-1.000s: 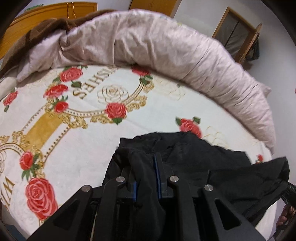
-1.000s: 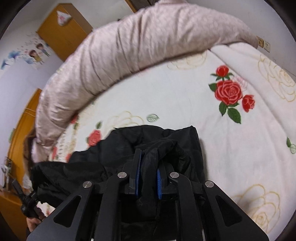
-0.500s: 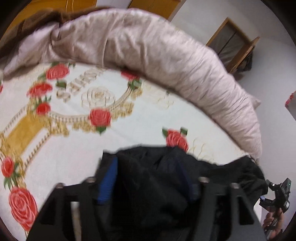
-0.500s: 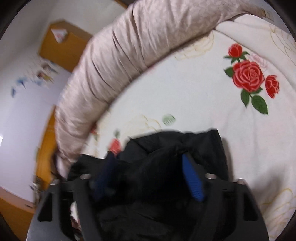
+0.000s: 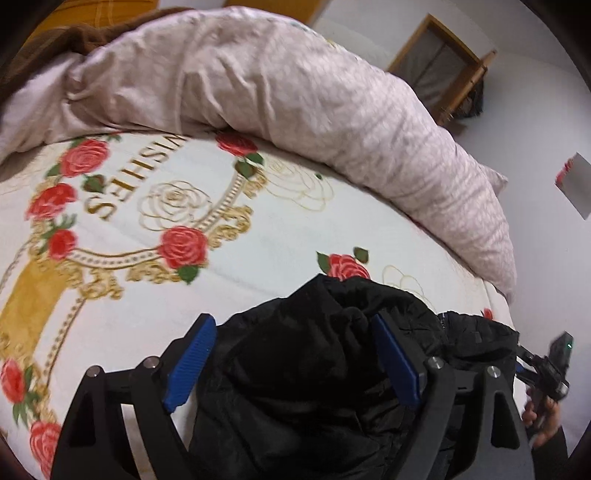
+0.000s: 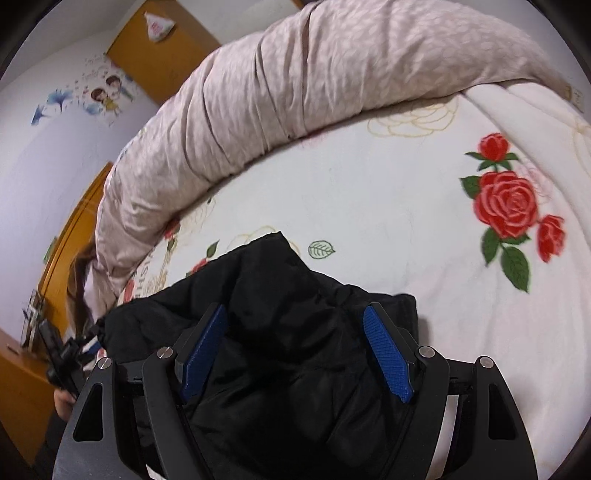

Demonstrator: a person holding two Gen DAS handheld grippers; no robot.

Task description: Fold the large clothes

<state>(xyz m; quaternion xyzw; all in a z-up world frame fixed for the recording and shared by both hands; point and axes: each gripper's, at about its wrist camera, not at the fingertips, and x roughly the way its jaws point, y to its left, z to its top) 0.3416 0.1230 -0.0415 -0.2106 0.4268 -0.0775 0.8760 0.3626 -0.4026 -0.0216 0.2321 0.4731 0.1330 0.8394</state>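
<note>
A black padded jacket lies bunched on the rose-printed bed blanket. My left gripper is open, its blue pads spread on either side of the jacket's left part. In the right wrist view the same jacket lies below my right gripper, which is also open with its pads spread wide over the cloth. Neither gripper holds the jacket. The right gripper also shows at the right edge of the left wrist view, and the left gripper at the left edge of the right wrist view.
A rolled pinkish quilt runs along the far side of the bed, also seen in the right wrist view. A brown blanket lies at the far left. Wooden furniture and a white wall stand beyond the bed.
Both grippers were shut on the black jacket one second ago. Both have opened wide and let it go, and the jacket now rests on the bed.
</note>
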